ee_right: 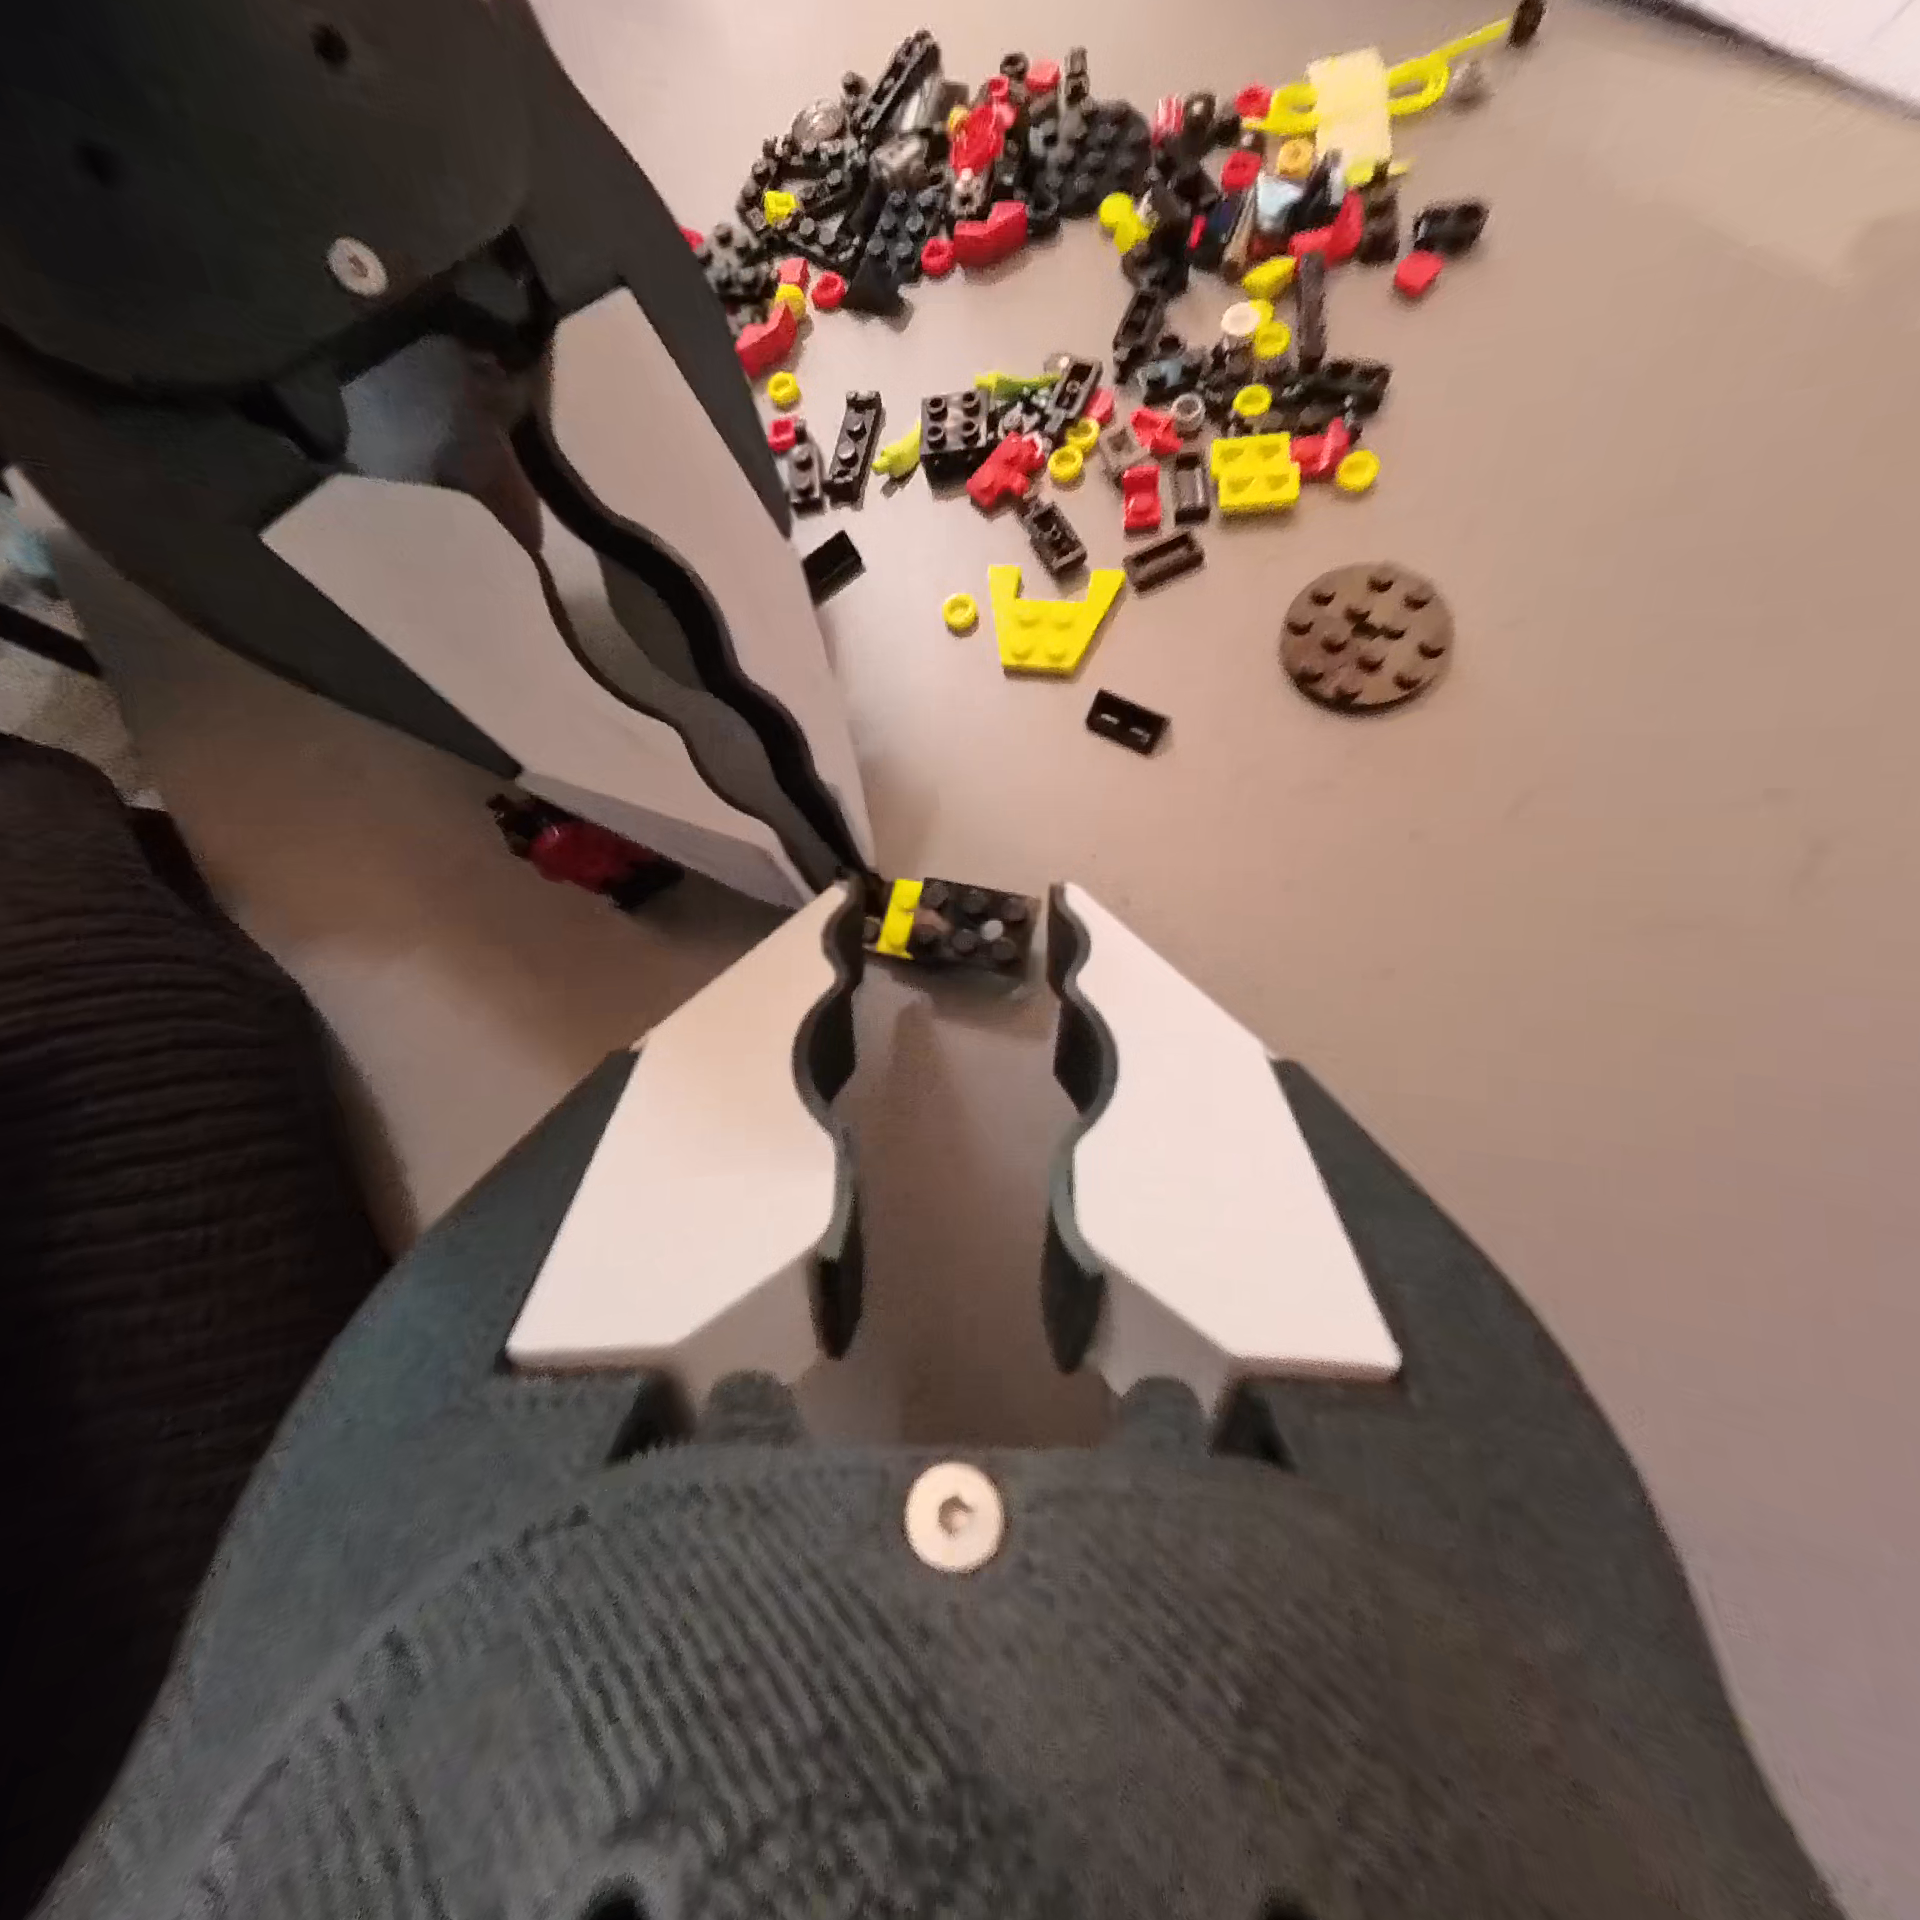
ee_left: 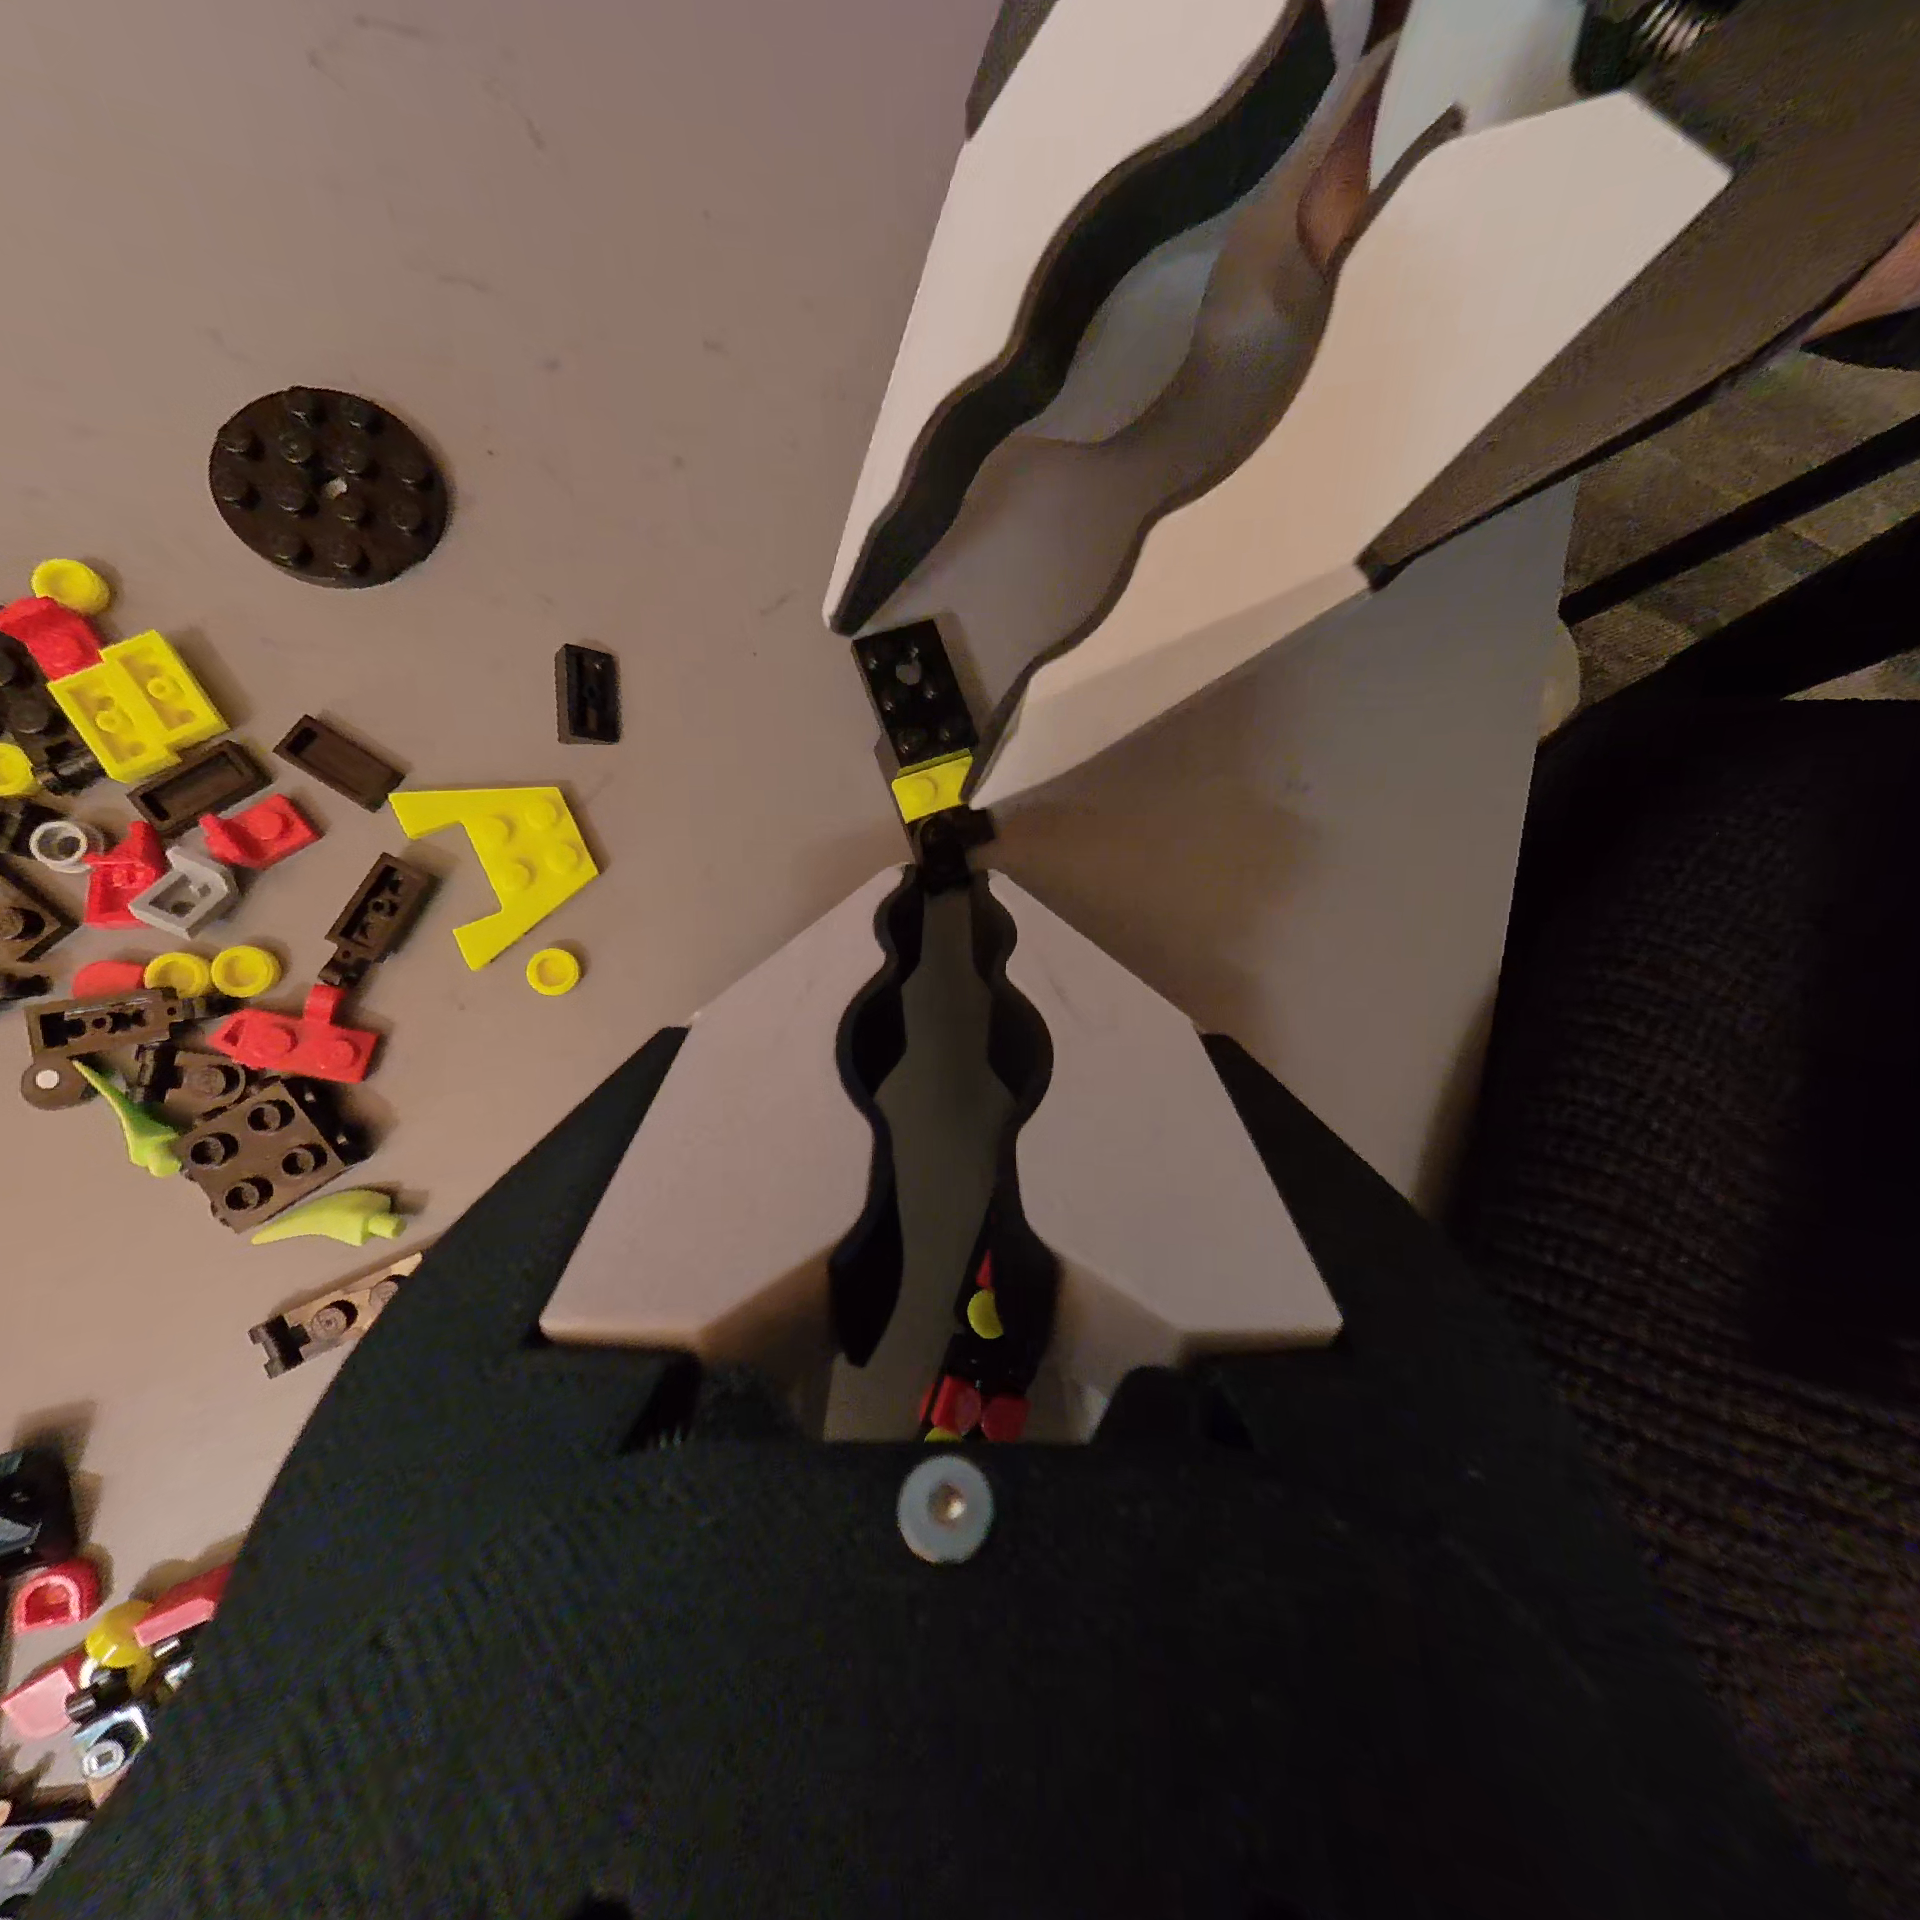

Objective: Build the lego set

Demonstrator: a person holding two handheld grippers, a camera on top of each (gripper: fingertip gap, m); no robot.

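The left claw is clamped on the black-and-yellow assembly, held over the worktop. The right claw stands open around it. Loose bricks lie at 12 o'clock in the right wrist view.

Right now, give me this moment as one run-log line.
left gripper: shut on small black-and-yellow assembly | right gripper: open, fingers either side of assembly | loose brick pile: on table | round black plate: apart, untouched

place: home or office, unclear | cues: plain beige tabletop; dark carpet
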